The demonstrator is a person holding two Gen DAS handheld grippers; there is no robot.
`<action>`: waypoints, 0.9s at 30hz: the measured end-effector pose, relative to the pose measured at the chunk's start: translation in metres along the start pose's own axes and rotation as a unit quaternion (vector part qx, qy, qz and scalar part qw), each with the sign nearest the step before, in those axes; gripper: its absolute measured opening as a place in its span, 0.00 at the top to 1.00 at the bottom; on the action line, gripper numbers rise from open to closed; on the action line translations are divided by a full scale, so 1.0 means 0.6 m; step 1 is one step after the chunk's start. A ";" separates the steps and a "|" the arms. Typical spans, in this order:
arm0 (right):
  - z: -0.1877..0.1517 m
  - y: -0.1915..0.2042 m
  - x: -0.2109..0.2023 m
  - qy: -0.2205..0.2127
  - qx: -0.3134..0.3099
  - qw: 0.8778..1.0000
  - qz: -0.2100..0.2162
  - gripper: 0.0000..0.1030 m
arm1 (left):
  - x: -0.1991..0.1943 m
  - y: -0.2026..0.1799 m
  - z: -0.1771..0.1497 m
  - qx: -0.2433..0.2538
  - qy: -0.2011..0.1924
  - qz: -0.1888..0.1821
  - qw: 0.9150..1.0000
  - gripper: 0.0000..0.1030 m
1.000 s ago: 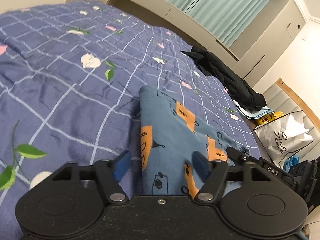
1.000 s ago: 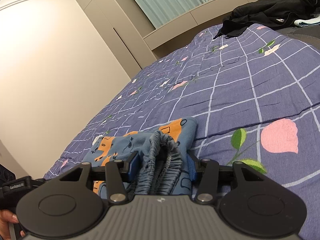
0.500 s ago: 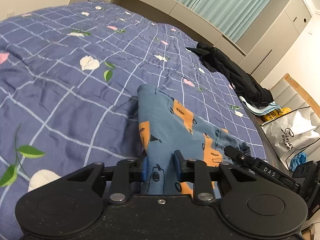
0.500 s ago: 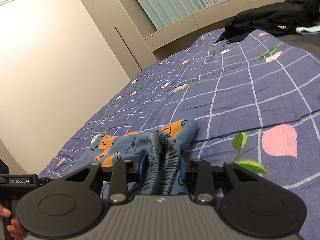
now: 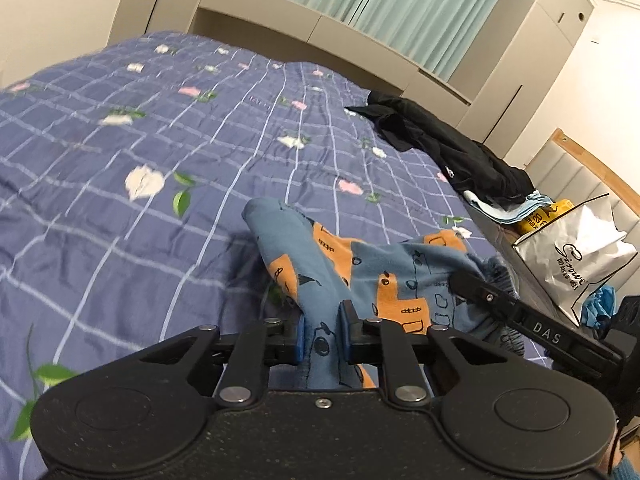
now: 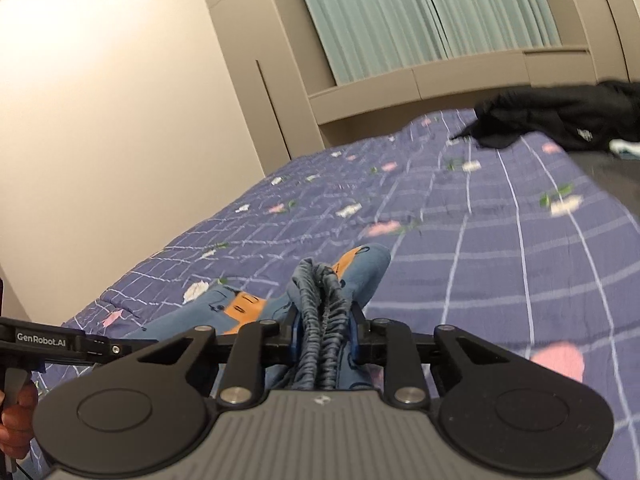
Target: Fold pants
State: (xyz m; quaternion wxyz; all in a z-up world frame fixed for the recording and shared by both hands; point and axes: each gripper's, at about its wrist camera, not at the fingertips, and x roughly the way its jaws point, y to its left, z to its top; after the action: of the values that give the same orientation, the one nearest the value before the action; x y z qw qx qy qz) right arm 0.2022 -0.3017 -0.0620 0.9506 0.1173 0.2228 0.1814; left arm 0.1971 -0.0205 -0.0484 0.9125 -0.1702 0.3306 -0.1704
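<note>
Got both ends pinched now: my left gripper (image 5: 323, 334) is clamped on a leg of the pants (image 5: 360, 264), my right gripper (image 6: 323, 338) on the bunched waistband (image 6: 320, 308). Pants sit on the bed (image 5: 120, 208), partly lifted. Looks like the carry-over fold is next, so I'd move both together and keep it taut. Black jacket (image 5: 444, 152) farther back, well clear; bag (image 5: 576, 256) off to the side.

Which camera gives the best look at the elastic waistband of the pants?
The right wrist view. The gathered waistband runs straight up the middle, pinched in the right hand-held gripper. The left wrist view shows mostly the printed pants leg in the left hand-held gripper, with only a ruffled waistband edge far right.
</note>
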 end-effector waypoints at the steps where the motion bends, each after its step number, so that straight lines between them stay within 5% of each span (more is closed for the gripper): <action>1: 0.006 0.004 -0.001 -0.006 -0.007 1.000 -0.001 0.76 | 0.001 -0.004 0.004 0.005 -0.005 0.001 1.000 0.83; 15: 0.084 -0.076 0.069 -0.045 0.008 0.998 -0.047 0.76 | 0.155 -0.048 0.110 0.041 -0.027 -0.022 0.999 0.83; 27: 0.077 -0.147 0.130 -0.015 0.016 0.997 -0.073 0.74 | 0.221 -0.029 0.109 0.040 -0.011 -0.012 0.999 0.82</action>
State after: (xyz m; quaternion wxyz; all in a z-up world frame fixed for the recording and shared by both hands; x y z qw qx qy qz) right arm 0.3145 -0.3572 -0.0777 0.9627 0.1190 0.2190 0.1056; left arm 0.3332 -0.0793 -0.0659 0.9202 -0.1394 0.3111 -0.1924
